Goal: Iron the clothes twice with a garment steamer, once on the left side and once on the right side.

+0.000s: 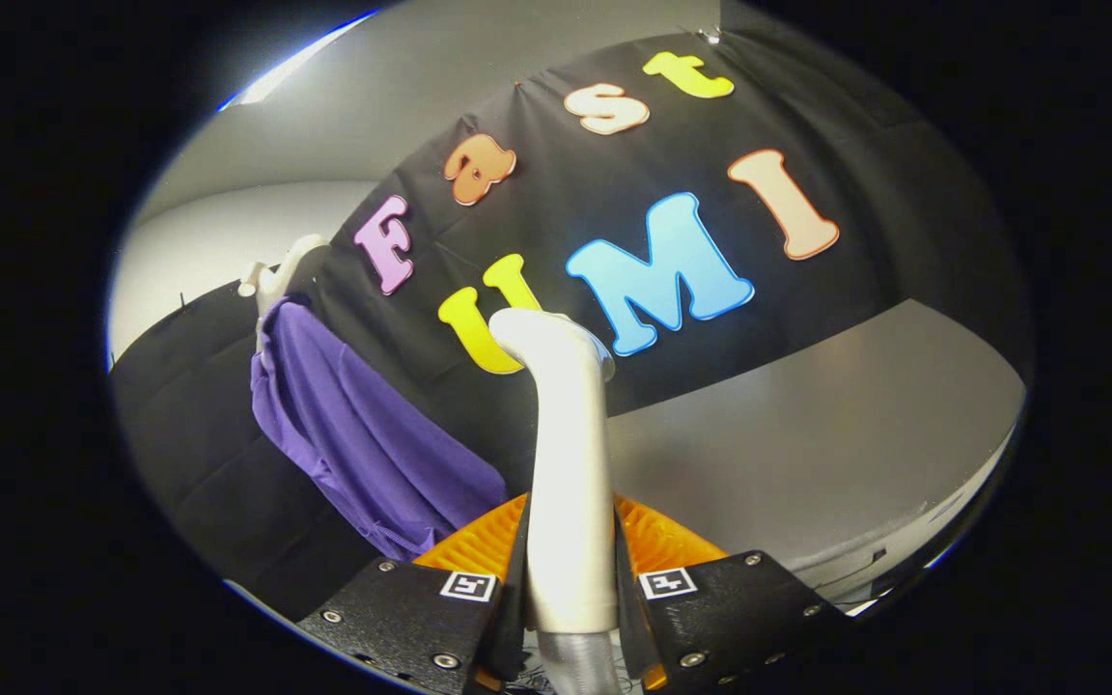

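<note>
A white garment steamer (568, 454) stands up between my fingers, its handle pressed on both sides and its head curving over at the top. My gripper (570, 569) is shut on that handle. A clear ribbed hose (580, 666) leaves the steamer's base below the fingers. A purple garment (363, 434) hangs on a white hanger (281, 275) against the black cloth wall, beyond and to the left of the steamer. The steamer's head is apart from the garment, off to its right.
A grey table top (807, 434) stretches to the right of the steamer, up to the black cloth wall (807, 116). Black cloth also covers the side behind the garment. A pale wall (228, 232) shows beyond the hanger.
</note>
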Demonstrator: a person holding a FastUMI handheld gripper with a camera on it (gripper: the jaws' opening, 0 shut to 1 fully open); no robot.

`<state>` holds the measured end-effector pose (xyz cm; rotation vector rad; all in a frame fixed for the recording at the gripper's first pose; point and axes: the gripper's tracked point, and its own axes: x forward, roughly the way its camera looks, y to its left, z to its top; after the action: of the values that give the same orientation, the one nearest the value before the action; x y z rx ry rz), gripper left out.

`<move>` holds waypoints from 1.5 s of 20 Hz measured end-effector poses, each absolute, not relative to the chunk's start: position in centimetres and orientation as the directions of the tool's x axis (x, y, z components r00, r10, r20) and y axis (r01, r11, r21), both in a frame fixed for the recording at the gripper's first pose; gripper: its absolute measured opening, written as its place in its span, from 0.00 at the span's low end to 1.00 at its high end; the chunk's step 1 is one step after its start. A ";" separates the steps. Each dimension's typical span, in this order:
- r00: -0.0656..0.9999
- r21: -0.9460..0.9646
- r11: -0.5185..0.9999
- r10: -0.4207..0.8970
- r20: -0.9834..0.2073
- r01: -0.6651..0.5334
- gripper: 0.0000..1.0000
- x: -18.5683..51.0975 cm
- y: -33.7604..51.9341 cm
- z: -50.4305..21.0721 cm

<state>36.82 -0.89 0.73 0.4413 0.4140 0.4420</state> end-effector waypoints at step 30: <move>0.914 0.255 0.895 0.397 -0.084 -0.365 0.39 22.7 9.6 4.5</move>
<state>22.70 9.61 4.53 0.2379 0.1349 0.3961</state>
